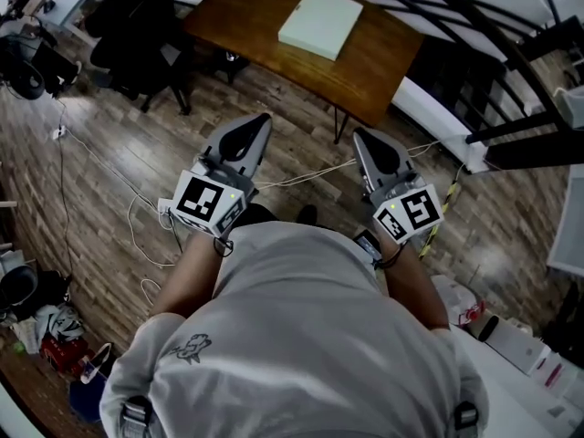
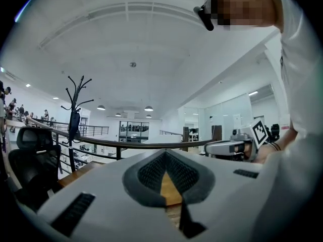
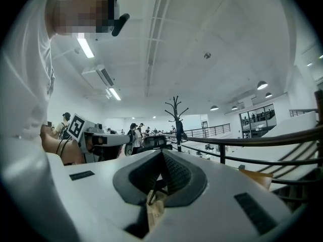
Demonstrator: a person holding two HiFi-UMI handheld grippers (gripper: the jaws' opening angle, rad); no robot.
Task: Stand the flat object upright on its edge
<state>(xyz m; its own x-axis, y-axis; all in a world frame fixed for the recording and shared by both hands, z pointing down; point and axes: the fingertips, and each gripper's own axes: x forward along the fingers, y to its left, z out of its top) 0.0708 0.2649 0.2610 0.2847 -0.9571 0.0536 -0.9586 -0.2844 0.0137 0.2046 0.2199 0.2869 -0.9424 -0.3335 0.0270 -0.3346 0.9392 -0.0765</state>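
Observation:
The flat object (image 1: 321, 22), a pale white slab, lies flat on the brown wooden table (image 1: 383, 62) at the top of the head view. Both grippers are held close to the person's chest, well short of the table and above the floor. My left gripper (image 1: 261, 121) is shut, its dark ribbed pads (image 2: 151, 173) meeting at the tip with nothing between them. My right gripper (image 1: 361, 135) is also shut and empty, its pads (image 3: 174, 173) together. In both gripper views the jaws tilt upward toward the ceiling, and the flat object is hidden there.
Black office chairs (image 1: 137, 35) stand left of the table. Cables (image 1: 137, 217) trail over the wood floor. A dark railing (image 1: 493, 35) runs at the right, with a white surface holding small items (image 1: 520, 345) at the lower right. A coat stand (image 2: 75, 105) rises behind the railing.

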